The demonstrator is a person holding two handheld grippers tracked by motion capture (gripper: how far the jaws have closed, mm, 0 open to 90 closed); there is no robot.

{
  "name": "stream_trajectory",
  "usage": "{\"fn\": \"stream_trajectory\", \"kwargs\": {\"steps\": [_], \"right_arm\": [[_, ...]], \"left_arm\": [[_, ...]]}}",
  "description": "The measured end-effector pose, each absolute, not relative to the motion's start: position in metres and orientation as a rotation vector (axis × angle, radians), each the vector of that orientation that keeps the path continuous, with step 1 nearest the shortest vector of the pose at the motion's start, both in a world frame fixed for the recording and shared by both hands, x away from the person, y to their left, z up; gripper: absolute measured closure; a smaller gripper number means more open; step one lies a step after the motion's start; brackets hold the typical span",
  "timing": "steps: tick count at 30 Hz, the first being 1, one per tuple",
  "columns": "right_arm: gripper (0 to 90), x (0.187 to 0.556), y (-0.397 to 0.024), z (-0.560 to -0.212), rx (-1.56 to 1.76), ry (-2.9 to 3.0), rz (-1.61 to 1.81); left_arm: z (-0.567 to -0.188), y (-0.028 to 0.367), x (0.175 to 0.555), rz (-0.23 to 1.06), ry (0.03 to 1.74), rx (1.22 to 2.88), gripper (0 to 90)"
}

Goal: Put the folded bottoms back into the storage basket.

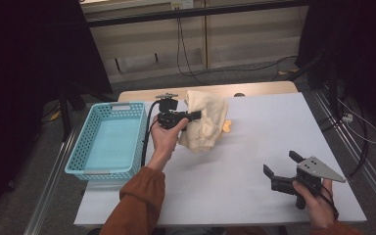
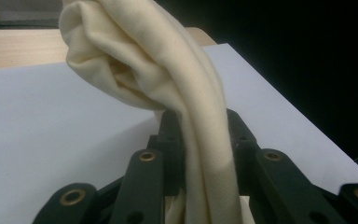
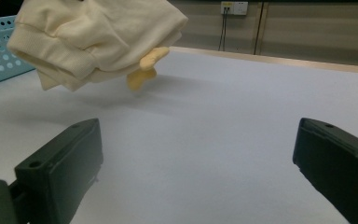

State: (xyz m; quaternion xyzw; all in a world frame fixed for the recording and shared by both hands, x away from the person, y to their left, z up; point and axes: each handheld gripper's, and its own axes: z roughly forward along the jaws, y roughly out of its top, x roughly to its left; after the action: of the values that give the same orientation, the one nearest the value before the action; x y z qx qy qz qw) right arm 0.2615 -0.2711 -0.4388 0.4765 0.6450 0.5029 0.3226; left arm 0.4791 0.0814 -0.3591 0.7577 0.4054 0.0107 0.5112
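The left claw (image 1: 195, 116) is clamped on the cream garment (image 1: 204, 120), which hangs lifted just right of the blue basket (image 1: 108, 139). Getting it into the basket remains. The right claw (image 1: 280, 168) stands apart, empty, well away.

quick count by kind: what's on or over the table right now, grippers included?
Grippers: 2, left gripper shut on the cloth, right gripper open
Cream cloth: 1, lifted off the table
Blue basket: 1
Total: 4

Overhead, two close (tongs-mounted) — shared cloth (image 1: 203, 120)
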Motion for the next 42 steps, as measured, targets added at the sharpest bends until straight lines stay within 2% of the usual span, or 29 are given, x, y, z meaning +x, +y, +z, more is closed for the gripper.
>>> {"fn": "stream_trajectory", "kwargs": {"steps": [10, 42], "right_arm": [[0.9, 0.262, -0.273, -0.439, 1.258, 1.674, 1.312], [1.6, 0.262, -0.271, -0.439, 1.249, 1.687, 1.315]], "left_arm": [[-0.353, 0.094, 0.477, 0.067, 0.958, 1.834, 72.9], [-0.330, 0.138, 0.458, 0.087, 0.894, 1.795, 72.8]]}}
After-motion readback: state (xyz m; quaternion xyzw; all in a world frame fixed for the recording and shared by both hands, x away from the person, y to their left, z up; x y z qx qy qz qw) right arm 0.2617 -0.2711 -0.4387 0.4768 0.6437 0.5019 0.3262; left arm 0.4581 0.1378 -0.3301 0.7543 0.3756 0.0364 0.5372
